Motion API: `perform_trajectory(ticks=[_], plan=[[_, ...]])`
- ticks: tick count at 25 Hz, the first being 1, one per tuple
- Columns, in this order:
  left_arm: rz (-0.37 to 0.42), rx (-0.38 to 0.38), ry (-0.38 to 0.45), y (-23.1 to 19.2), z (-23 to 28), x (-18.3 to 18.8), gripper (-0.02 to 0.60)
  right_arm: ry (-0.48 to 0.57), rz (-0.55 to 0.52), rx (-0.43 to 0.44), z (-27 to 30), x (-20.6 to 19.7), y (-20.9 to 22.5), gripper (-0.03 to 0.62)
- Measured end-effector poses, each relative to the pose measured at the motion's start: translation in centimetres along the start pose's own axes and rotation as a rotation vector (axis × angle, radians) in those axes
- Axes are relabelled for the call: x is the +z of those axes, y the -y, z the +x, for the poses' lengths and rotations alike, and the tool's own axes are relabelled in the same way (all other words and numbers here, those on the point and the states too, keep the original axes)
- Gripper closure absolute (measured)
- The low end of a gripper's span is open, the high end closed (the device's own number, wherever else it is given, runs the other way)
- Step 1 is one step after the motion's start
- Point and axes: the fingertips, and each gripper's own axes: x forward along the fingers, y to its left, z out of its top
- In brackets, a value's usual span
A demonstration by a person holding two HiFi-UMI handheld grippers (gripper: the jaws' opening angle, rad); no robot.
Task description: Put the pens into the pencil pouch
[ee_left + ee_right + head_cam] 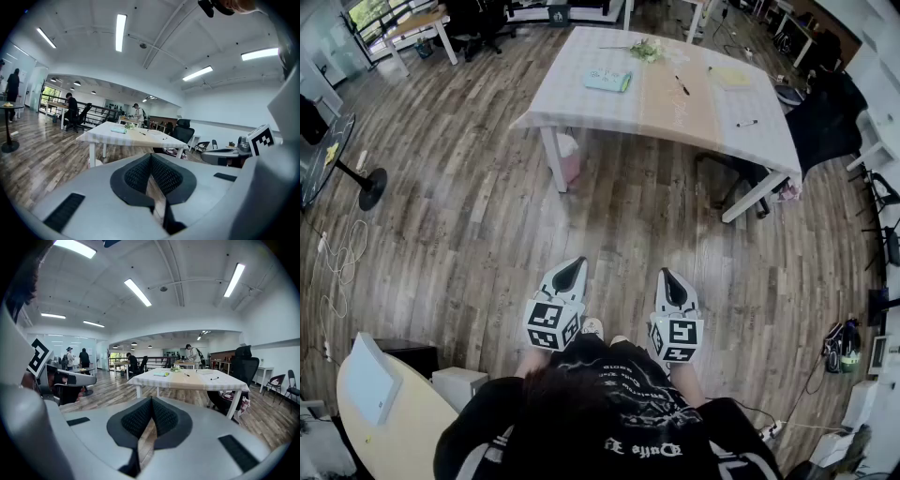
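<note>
The task hasn't properly begun: the person stands on the wooden floor [487, 216] well apart from the white tabletop [675, 108] and holds both tools close to the body, pointing toward it. The left gripper [574, 270] has its jaws together with nothing between them, and the right gripper [668, 281] is the same, pads meeting and empty. Everything that matters lies across the room on that tabletop. The pale blue pencil pouch [607, 81] sits toward its left side, a black pen [682, 85] near the middle, and a second pen [747, 123] toward the right edge. I can't tell from here whether the pouch is unzipped. To my eye this is the approach step; next the person needs to walk up within reach, spread one pair of jaws and line them up over a pen.
</note>
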Motion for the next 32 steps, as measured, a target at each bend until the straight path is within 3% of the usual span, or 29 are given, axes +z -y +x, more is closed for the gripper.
perform_trajectory(ticks=[20, 26, 32], plan=[[0.009, -0.041, 0.015, -2.8, 2.6, 1.0, 0.561, 0.018, 0.022, -0.060, 3.0, -0.1, 1.2, 0.586], [0.010, -0.009, 0.007, -3.9, 6.6, 0.9, 0.561, 0.022, 0.010, -0.063, 6.6, 0.1, 4.3, 0.585], [-0.008, 0.044, 0.012, -4.7, 13.0, 2.4, 0.560, 0.010, 0.006, -0.002, 12.4, 1.1, 9.4, 0.585]])
